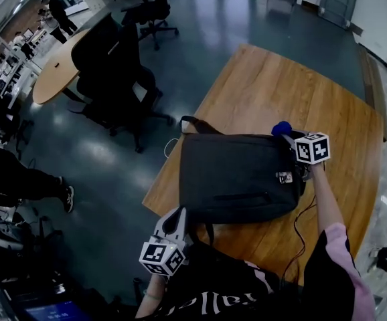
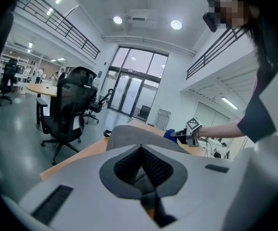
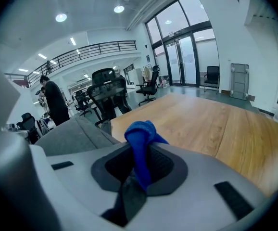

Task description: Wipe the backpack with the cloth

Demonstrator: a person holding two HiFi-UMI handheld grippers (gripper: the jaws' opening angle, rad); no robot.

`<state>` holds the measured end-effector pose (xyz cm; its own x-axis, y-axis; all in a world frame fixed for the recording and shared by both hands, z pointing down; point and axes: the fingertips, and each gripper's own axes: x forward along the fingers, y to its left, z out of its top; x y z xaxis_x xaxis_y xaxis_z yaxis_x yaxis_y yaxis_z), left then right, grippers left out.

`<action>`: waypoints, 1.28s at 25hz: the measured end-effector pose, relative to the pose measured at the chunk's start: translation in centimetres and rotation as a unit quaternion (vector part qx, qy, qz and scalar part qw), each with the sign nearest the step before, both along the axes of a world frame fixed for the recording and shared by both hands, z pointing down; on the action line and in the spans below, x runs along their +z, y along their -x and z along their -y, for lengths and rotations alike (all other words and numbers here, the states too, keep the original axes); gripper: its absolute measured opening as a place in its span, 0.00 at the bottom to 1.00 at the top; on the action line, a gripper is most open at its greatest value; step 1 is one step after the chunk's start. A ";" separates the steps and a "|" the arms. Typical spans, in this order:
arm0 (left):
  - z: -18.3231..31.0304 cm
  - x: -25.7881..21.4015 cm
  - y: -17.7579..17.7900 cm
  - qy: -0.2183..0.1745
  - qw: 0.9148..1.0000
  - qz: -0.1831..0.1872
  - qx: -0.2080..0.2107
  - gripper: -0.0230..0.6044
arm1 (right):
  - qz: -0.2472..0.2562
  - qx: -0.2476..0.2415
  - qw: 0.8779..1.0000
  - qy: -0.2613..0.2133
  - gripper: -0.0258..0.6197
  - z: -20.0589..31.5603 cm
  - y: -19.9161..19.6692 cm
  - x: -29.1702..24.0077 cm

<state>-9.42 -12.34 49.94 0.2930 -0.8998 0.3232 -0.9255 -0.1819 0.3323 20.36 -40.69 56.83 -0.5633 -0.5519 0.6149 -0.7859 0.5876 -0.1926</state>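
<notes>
A dark grey backpack (image 1: 237,176) lies flat on the wooden table (image 1: 280,85). My right gripper (image 1: 292,141) is at its far right corner, shut on a bunched blue cloth (image 1: 282,127). In the right gripper view the cloth (image 3: 140,134) sticks up from between the jaws, with the backpack (image 3: 76,136) just to the left. My left gripper (image 1: 178,218) hangs off the table's near edge by the backpack's front left corner, apart from it. Its jaws are shut with nothing between them, and it (image 2: 141,148) points over the backpack (image 2: 129,136) toward the right gripper (image 2: 184,134).
Black office chairs (image 1: 113,72) stand on the floor left of the table, beside a round wooden table (image 1: 56,65). A person's legs (image 1: 19,179) show at far left. A thin cable (image 1: 302,223) runs across the table near my right arm.
</notes>
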 end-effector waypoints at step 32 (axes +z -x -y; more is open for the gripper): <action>-2.4 2.0 9.5 0.000 0.998 -0.028 -0.056 0.04 | -0.015 -0.268 0.963 -0.007 0.13 -3.6 33.9 -4.9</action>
<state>-18.91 -9.90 51.90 0.2082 -0.9277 0.3099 -0.9202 -0.0784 0.3836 -13.59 -37.10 51.90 -0.7521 -0.1948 0.6296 -0.3733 0.9132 -0.1635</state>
